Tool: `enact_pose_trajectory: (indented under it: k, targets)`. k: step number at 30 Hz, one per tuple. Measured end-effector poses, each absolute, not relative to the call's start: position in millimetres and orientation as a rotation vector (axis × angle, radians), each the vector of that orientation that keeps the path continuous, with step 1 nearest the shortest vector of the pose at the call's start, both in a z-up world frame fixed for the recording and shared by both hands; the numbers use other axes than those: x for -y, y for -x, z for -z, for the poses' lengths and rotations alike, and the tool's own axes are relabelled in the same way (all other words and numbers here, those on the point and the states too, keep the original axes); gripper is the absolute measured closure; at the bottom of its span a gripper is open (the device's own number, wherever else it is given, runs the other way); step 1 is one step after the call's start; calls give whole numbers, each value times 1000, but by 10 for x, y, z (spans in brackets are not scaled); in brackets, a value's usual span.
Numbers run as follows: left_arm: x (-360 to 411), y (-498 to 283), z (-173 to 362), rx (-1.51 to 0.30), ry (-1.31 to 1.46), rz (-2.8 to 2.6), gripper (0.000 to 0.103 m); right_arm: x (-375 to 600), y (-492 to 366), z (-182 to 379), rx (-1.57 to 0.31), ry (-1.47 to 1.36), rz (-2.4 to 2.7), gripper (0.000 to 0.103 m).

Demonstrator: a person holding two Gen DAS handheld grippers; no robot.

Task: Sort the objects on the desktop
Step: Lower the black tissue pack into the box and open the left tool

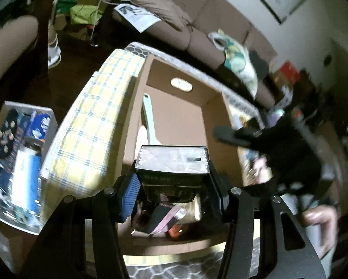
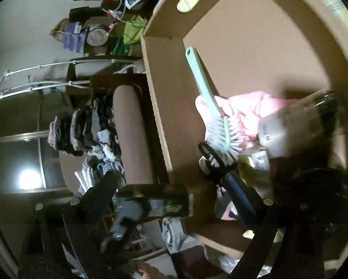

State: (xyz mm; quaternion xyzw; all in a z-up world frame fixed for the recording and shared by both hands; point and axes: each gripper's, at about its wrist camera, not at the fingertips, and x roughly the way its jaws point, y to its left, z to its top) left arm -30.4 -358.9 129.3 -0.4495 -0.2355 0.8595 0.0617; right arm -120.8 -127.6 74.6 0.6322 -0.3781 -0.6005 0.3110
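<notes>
My left gripper [image 1: 172, 181] clamped on a dark boxed pack [image 1: 172, 162] above the cardboard box [image 1: 220, 125], my right gripper [image 2: 171, 193] spread wide over its near wall, nothing held, mint brush [image 2: 217, 118] on pink cloth [image 2: 250, 109] inside it

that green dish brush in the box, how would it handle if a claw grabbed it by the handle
The brush looks like rigid plastic, so it should probably stay stiff. Its long thin handle seems light, though the bristle head may make that end droop and pivot in the grip. It leans on pink cloth, so it could slide when nudged.
</notes>
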Motion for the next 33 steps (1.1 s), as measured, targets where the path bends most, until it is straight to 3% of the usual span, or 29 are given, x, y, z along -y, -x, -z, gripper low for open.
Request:
enact_pose_trajectory:
  k: [9,15,17,20,21,27,33]
  targets:
    - [3195,230,-1213,245,1581,-2578,54,965,942,-1112,852,-1534,1671,7]
    - [2925,473,-1029,89,1690,-2595,51,694,754,-1133,805,-1470,1753,7]
    - [2936,574,-1017,107,1693,-2626,47,572,697,-1147,782,-1437,1802,7]
    - [2989,636,-1086,199,1639,-2676,26,444,651,-1186,744,-1385,1871,7]
    - [3019,639,-1124,234,1613,-2698,24,413,643,-1189,736,-1374,1885,7]
    - [3353,524,-1309,612,1443,-2686,23,209,649,-1164,738,-1295,1929,7]
    - [3301,483,-1362,602,1449,-2727,21,44,731,-1203,616,-1272,2069,6]
